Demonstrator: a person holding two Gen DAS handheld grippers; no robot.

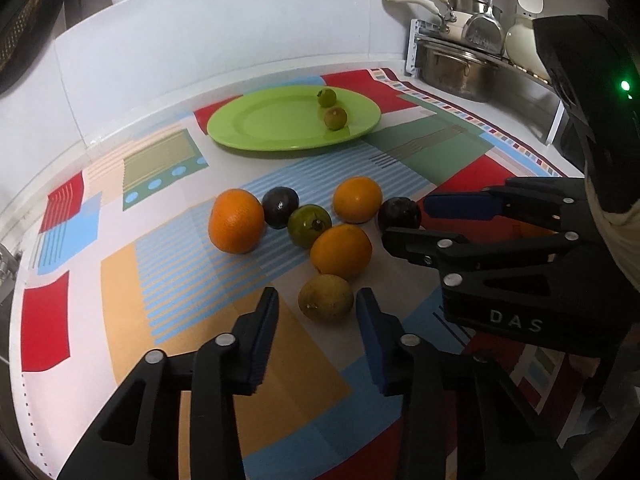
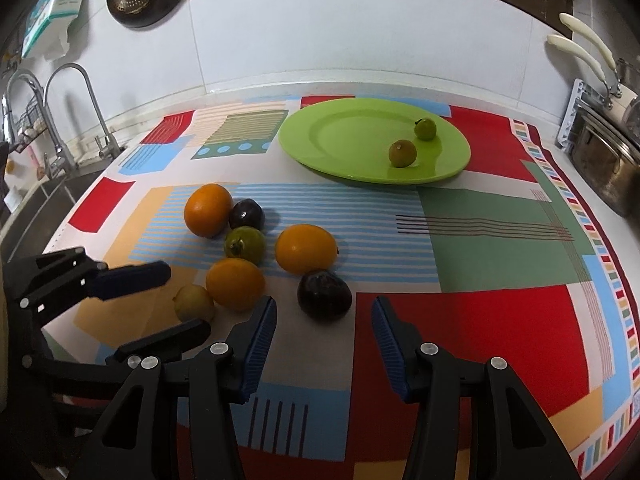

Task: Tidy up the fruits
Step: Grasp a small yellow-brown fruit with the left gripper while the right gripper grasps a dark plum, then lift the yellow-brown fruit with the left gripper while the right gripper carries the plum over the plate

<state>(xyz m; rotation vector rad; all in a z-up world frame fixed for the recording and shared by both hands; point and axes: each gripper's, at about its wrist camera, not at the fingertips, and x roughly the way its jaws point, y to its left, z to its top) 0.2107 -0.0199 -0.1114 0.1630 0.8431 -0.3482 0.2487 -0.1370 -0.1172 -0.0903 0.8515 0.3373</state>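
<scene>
Covering the table (image 2: 500, 320), a patterned cloth | green plate (image 2: 340, 136) at back carrying two small green fruits | seven loose fruits clustered in front | left tool (image 1: 316, 332) spread, yellowish fruit (image 1: 326, 297) just ahead | right tool (image 2: 324, 334) spread, dark fruit (image 2: 324, 294) just ahead

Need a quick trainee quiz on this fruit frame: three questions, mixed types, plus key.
1. How many small fruits lie on the green plate?
2. True or false: the right gripper is holding an orange.
3. Which fruit sits between the left gripper fingertips? A: orange. B: yellow-green fruit. C: dark fruit.
Key: 1: two. 2: false, it is open and empty. 3: B.
</scene>
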